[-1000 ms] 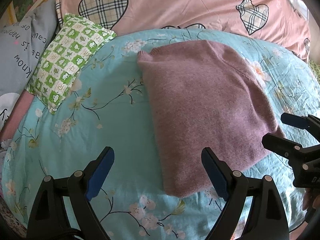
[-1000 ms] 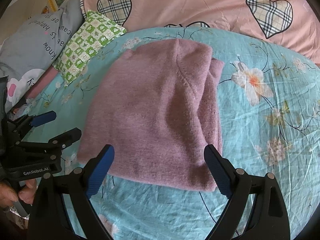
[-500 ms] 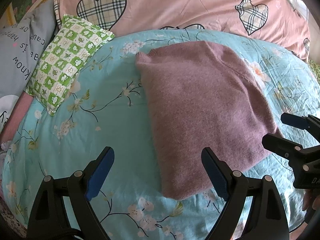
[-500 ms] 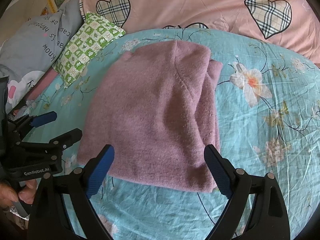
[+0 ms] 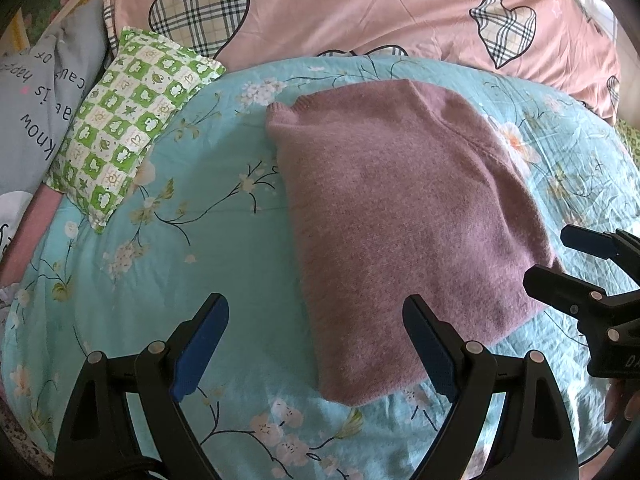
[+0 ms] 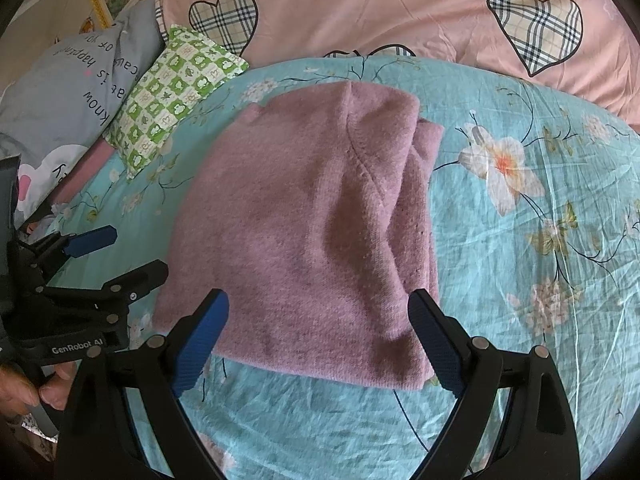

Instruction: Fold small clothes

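Observation:
A mauve knitted sweater (image 5: 400,208) lies folded into a rough rectangle on the turquoise floral bedsheet (image 5: 192,248). My left gripper (image 5: 316,344) hovers open near the sweater's near left corner, holding nothing. In the right wrist view the sweater (image 6: 304,232) fills the middle, with folded layers stacked along its right edge. My right gripper (image 6: 320,340) is open above the sweater's near edge, empty. Each gripper shows in the other's view: the right one (image 5: 560,264) at the sweater's right side, the left one (image 6: 116,256) at its left side, both open.
A green checked small pillow (image 5: 132,120) lies at the back left, beside a grey printed pillow (image 5: 36,100). A pink quilt with plaid hearts (image 5: 360,12) runs along the back. A person's fingers (image 6: 24,388) hold the left gripper's handle.
Both cameras have drawn back slightly from the sweater, which lies still. Both grippers stay open.

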Action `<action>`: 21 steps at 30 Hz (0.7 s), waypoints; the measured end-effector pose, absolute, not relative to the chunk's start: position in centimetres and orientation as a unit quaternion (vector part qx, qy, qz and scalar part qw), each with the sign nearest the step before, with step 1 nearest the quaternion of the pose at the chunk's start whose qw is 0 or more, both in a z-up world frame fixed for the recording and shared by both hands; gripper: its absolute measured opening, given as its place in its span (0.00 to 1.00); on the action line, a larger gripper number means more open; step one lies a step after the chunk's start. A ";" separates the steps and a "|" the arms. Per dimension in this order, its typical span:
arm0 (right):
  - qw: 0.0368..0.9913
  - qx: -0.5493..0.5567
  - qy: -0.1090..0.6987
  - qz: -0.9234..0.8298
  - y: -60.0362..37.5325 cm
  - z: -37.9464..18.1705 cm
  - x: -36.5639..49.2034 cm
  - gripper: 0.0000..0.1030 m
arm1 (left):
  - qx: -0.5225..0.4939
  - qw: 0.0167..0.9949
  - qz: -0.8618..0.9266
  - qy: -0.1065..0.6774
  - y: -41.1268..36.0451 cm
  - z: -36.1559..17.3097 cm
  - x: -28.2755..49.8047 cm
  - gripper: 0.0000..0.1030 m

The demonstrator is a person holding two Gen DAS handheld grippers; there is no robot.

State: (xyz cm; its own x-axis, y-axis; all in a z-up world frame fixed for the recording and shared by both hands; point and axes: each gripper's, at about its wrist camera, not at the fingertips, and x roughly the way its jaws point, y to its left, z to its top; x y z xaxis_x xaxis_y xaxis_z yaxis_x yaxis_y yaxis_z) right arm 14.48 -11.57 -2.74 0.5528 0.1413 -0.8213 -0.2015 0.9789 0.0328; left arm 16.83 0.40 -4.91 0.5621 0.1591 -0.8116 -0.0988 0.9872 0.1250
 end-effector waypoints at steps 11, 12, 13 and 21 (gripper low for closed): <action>0.880 -0.029 0.465 0.096 -11.8 -2.9 14.9 0.89 | 0.030 0.882 0.070 0.464 0.5 -5.1 17.2 0.87; 0.880 -0.029 0.465 0.095 -11.7 -2.9 14.9 0.89 | 0.030 0.882 0.070 0.464 0.5 -5.1 17.2 0.87; 0.880 -0.029 0.464 0.095 -11.7 -2.9 14.9 0.89 | 0.030 0.882 0.070 0.465 0.5 -5.1 17.2 0.87; 0.880 -0.027 0.465 0.095 -11.7 -3.0 15.1 0.89 | 0.028 0.881 0.070 0.466 0.6 -5.2 17.4 0.87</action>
